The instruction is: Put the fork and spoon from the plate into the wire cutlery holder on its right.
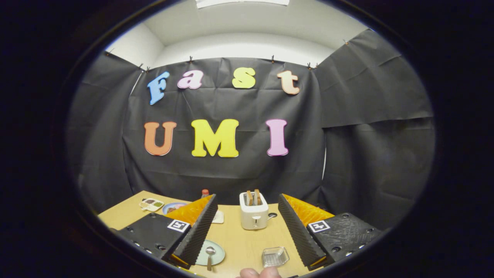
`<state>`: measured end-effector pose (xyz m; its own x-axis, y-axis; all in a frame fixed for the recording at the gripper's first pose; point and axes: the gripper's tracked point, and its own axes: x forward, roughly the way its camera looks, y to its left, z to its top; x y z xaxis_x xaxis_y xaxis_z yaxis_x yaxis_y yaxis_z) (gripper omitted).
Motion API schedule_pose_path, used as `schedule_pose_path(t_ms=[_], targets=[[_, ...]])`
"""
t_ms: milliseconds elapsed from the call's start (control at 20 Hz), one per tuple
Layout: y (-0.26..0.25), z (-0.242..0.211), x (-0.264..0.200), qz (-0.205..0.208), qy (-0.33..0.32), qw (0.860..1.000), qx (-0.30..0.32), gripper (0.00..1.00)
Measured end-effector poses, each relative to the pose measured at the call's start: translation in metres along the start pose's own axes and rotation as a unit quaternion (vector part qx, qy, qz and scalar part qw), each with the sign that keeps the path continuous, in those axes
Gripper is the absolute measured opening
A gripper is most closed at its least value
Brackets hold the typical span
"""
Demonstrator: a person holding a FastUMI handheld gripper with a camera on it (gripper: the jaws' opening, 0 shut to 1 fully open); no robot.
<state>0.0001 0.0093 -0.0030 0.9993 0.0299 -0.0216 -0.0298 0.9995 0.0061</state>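
— Fingertips of a person's hand poke in closest of all, at six o'clock, right under the gap between the gripper's two fingers.

— And the gripper itself?

— Its fingers stand wide apart with nothing between them but bare table; neither one touches anything.

— Where's the cutlery?

— A spoon lies on the pale plate, bowl end away from the camera, handle pointing back toward six. That plate sits beside the inner edge of the left finger, partly hidden by it. I can't make out a fork; it may be behind that finger.

— The holder?

— A small square wire basket, at about three o'clock from the plate, just inside the right finger. It looks empty.

— Further out?

— At twelve o'clock from the gap, a white toaster with two brown slices standing in its slots. Off toward ten o'clock on the wooden table: a blue dish, a divided tray, and a bottle with a red cap.
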Motion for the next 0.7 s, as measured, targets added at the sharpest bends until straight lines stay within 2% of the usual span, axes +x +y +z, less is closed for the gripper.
schedule_pose_path(t_ms=[350, 700], targets=[[0.010, -0.007, 0.000, 0.009, 0.012, 1.000, 0.007, 0.95], [0.044, -0.033, 0.003, 0.051, 0.050, 0.997, 0.001, 0.95]])
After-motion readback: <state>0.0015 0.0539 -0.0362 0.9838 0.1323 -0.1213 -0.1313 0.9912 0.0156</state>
